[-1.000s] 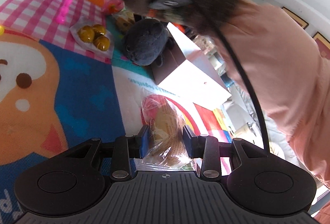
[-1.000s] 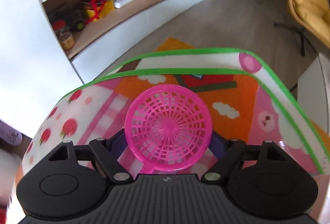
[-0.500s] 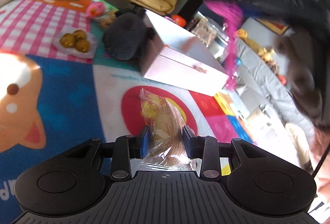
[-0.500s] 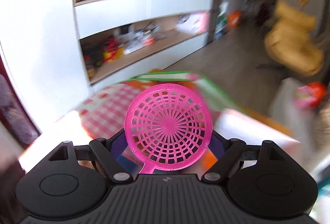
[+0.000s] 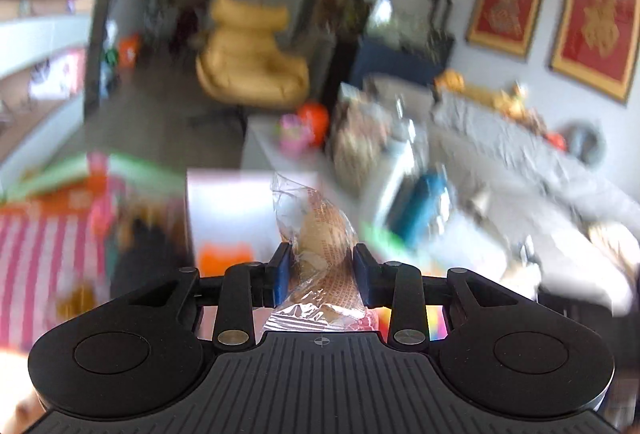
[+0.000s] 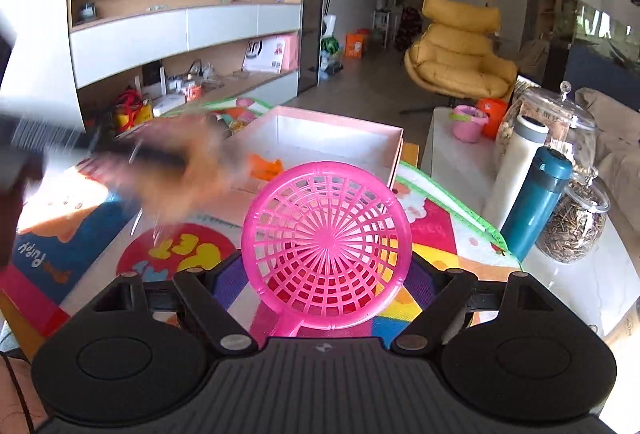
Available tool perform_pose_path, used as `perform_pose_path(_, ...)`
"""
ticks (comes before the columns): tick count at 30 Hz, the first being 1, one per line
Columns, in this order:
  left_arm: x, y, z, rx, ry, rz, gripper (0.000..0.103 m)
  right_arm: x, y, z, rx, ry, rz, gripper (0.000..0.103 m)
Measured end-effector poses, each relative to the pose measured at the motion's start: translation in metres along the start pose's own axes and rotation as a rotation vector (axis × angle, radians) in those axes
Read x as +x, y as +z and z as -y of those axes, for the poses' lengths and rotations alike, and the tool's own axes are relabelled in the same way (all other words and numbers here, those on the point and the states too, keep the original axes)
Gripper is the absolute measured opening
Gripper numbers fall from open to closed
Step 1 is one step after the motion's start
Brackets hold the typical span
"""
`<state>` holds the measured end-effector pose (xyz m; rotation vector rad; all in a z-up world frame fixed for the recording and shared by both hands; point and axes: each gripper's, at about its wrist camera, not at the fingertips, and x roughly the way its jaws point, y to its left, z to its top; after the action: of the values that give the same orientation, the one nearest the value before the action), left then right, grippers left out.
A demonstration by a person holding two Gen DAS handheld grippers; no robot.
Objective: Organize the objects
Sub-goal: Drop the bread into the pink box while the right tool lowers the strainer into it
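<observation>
My left gripper [image 5: 320, 270] is shut on a clear plastic bag with a waffle cone toy [image 5: 320, 234], held in the air above the colourful play mat [image 5: 40, 234]. The left wrist view is blurred by motion. My right gripper [image 6: 326, 298] is shut on the handle of a pink plastic strainer [image 6: 326, 242], whose round basket stands upright in front of the camera. A white open box [image 6: 332, 142] with an orange item [image 6: 266, 166] inside lies on the mat ahead; it also shows in the left wrist view [image 5: 228, 202]. A blurred arm [image 6: 120, 162] crosses the left of the right wrist view.
A low white table [image 6: 452, 154] at the right holds a teal bottle [image 6: 536, 202], a white bottle [image 6: 516, 162], glass jars [image 6: 576, 226] and a pink cup [image 6: 468, 122]. A yellow armchair [image 6: 460, 54] stands behind. A shelf unit [image 6: 180, 34] is at the left.
The left gripper has swung upward with the bag, from facing the mat to facing the room. The right gripper has turned right with the strainer, from the shelf to the box and table.
</observation>
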<state>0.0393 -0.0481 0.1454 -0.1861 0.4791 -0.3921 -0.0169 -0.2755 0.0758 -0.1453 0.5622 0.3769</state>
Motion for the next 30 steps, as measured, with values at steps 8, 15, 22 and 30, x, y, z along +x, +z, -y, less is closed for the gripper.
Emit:
perform_pose_path(8,0.096,0.012,-0.008,-0.006,0.077,-0.012,0.037,0.010,-0.003,0.013,0.088,0.038,0.038,0.082)
perform_pose_path(15,0.034,-0.030,-0.008,0.017,0.014,-0.001,0.037,0.022,0.008,0.025,0.124,0.008,0.036,0.082)
perform_pose_path(22,0.001,-0.091,0.002,0.047,-0.089,-0.145,0.037,0.050,0.075,0.034,0.178,-0.012,0.153,0.082)
perform_pose_path(30,0.000,-0.113,-0.012,0.006,-0.073,-0.189,0.037,0.144,0.136,0.030,0.151,-0.027,-0.092,0.088)
